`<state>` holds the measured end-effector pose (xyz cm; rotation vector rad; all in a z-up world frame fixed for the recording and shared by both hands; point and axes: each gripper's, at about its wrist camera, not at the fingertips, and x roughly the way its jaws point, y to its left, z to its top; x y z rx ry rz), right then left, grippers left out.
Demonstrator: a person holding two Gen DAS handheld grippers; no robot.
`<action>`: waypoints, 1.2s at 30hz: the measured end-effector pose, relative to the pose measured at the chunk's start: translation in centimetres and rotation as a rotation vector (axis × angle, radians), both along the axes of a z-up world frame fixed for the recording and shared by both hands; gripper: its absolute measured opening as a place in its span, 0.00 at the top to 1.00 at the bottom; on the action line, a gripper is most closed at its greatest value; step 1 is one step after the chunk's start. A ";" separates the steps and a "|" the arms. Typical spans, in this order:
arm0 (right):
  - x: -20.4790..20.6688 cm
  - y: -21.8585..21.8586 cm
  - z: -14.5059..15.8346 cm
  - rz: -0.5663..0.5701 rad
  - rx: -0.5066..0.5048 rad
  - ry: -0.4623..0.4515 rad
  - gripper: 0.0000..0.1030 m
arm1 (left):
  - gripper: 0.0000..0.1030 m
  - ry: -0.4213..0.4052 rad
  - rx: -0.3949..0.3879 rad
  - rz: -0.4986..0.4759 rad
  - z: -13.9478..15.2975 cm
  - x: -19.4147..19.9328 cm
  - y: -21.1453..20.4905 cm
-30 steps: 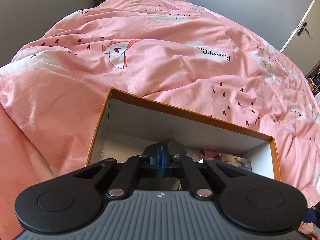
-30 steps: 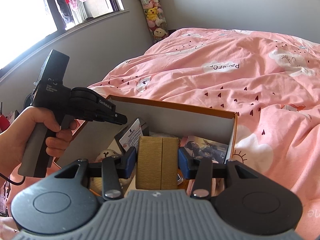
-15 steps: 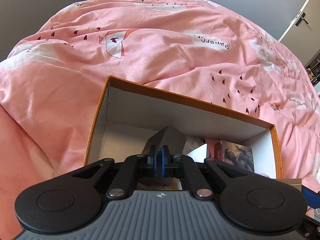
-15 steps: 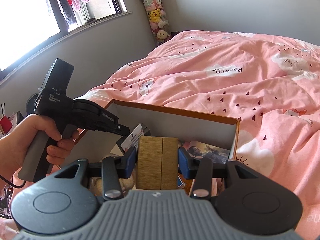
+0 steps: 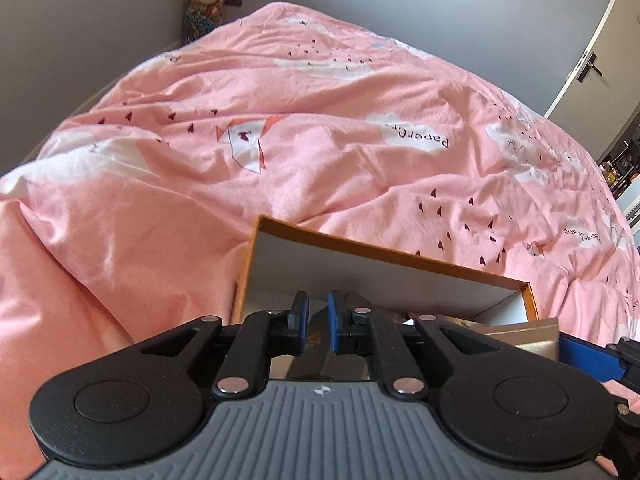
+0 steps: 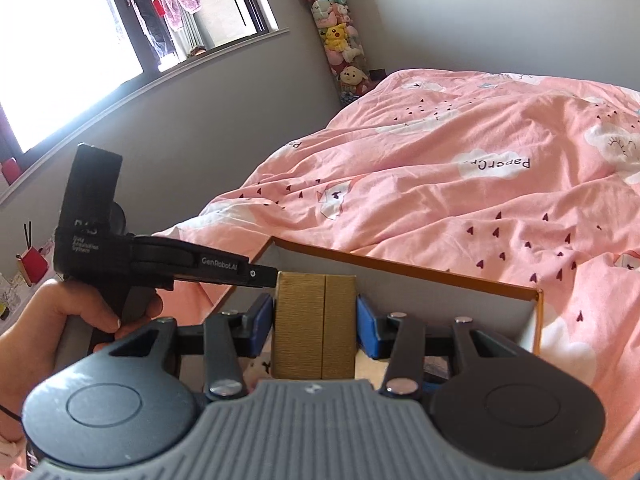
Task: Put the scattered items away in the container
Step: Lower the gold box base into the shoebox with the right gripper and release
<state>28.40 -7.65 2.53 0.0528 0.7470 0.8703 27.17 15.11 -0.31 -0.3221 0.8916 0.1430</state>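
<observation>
An orange cardboard box (image 5: 384,256) with white inner walls lies on the pink bed and holds several items. My left gripper (image 5: 317,312) hangs over its near left part. Its jaws are opening, with a narrow gap between the blue pads. A dark box (image 5: 320,348) shows below that gap, and the pads do not press on it. My right gripper (image 6: 315,322) is shut on a gold ribbed box (image 6: 314,300), held upright above the container (image 6: 400,270). The left gripper (image 6: 264,274) reaches in from the left, held by a hand (image 6: 60,320).
The pink duvet (image 5: 360,140) with cloud prints covers the whole bed around the box. A column of plush toys (image 6: 340,48) stands in the far corner by the grey wall. A window (image 6: 60,40) is on the left, and a door (image 5: 592,68) is at the far right.
My left jaws have parted from the dark box they pinched, and that box now sits lower. Both grippers have lifted and drawn back. The right still grips the gold box.
</observation>
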 end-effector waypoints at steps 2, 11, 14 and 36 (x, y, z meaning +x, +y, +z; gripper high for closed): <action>0.5 1.3 0.1 0.003 0.025 0.037 0.53 | 0.90 -0.026 0.019 -0.001 0.8 -0.5 0.5; 2.6 6.7 -1.7 -0.032 0.065 0.170 0.53 | 0.90 -0.071 0.053 0.051 1.5 -2.2 3.6; 3.2 8.4 -2.3 -0.049 0.036 0.170 0.53 | 0.90 -0.053 0.044 0.076 0.7 -2.6 4.7; 6.0 14.6 -7.5 -0.106 -0.173 0.167 0.53 | 0.90 0.020 0.010 0.118 -2.9 -1.8 6.7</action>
